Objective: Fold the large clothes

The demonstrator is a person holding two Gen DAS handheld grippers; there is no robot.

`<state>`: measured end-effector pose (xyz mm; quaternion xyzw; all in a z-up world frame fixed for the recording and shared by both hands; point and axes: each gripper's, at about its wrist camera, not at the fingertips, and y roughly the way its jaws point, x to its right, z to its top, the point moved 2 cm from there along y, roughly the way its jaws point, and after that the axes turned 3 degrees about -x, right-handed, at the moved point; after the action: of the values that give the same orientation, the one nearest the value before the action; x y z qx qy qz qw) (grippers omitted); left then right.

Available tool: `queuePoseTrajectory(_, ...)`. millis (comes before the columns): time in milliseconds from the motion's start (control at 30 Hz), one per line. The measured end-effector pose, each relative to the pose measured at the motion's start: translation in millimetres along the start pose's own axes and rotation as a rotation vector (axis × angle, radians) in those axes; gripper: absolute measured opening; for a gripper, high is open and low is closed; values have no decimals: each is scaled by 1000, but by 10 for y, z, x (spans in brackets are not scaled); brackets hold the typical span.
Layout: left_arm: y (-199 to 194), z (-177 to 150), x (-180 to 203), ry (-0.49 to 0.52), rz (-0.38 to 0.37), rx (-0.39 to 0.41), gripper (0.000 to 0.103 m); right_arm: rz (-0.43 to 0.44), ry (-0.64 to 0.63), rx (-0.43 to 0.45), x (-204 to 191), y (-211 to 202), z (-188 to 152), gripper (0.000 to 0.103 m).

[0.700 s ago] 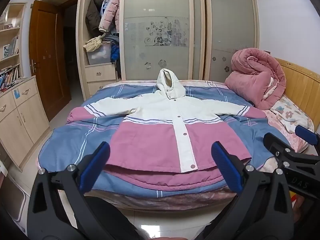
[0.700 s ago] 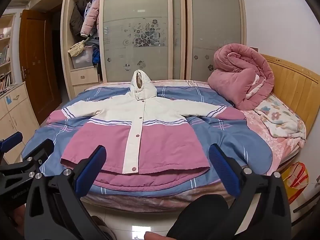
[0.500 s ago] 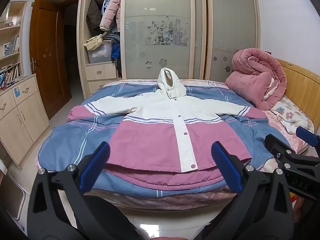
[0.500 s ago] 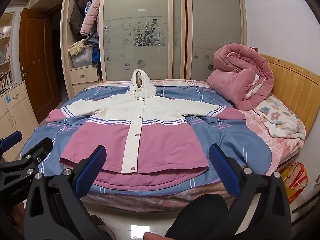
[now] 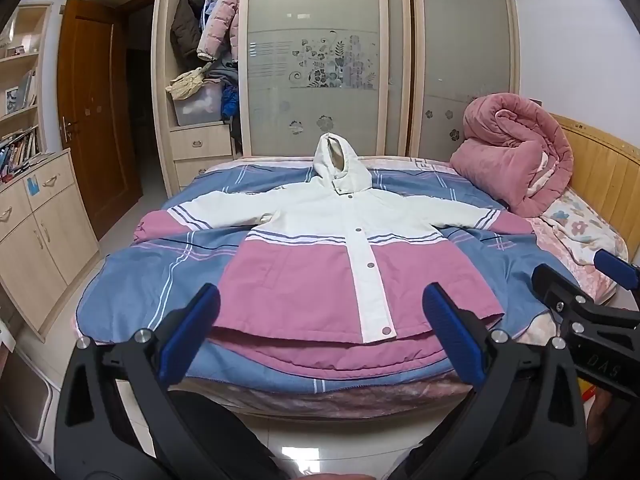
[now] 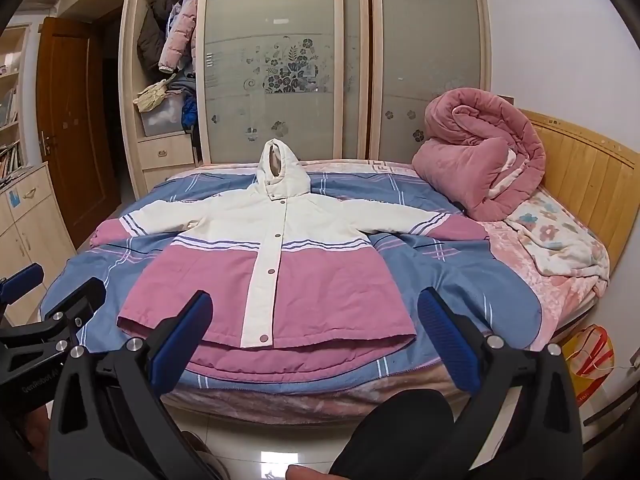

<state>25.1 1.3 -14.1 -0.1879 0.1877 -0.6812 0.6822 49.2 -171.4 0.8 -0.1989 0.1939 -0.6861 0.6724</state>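
A hooded jacket, white on top and pink below, lies flat and face up on the bed, sleeves spread to both sides, hood toward the wardrobe. My left gripper hangs open in front of the bed's near edge, short of the hem, nothing between its blue pads. My right gripper is open too, beside the left one and just as far from the hem. Each gripper shows at the other view's edge.
A rolled pink quilt sits at the bed's right by the wooden headboard. A wardrobe with frosted doors stands behind. Low cabinets and a door are left. A person's dark-clad legs show below.
Both views have shifted slightly; the jacket and bed lie as before. Both grippers stay wide open.
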Motion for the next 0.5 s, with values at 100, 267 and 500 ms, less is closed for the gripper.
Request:
queuePoseTrajectory(100,-10,0,-12,-1,-1,3,101,0,3,2,8,9,4,102)
queuePoseTrajectory(267,-17,27,18,2,2,0,101,0,-2,4,12,3,8,102)
queuePoseTrajectory(500,-26,30,38,7,2,-5,101,10,-4,3,-1,13,-1,102)
